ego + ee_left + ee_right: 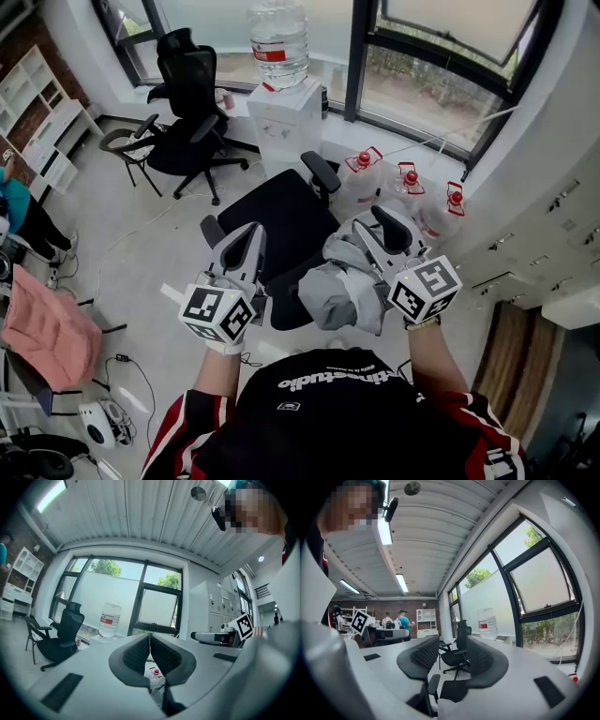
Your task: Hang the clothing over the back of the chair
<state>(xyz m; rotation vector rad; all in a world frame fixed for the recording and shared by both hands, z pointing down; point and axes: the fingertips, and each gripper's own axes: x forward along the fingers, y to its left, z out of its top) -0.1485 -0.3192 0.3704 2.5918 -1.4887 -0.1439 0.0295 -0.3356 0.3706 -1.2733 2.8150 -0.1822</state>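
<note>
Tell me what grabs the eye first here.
The grey garment is bunched on the back of the black chair, mid-frame in the head view, beside the open right gripper. Next comes the big water bottle on its dispenser by the window.

Open floor [141, 234] lies left of the black chair [281, 211] at frame centre. Water bottles [408, 187] crowd its right side, and a water dispenser [286, 117] stands just above it. Grey clothing [347, 281] covers its lower right edge.

Bright daylight from windows [441, 66], fisheye-warped edges
</note>
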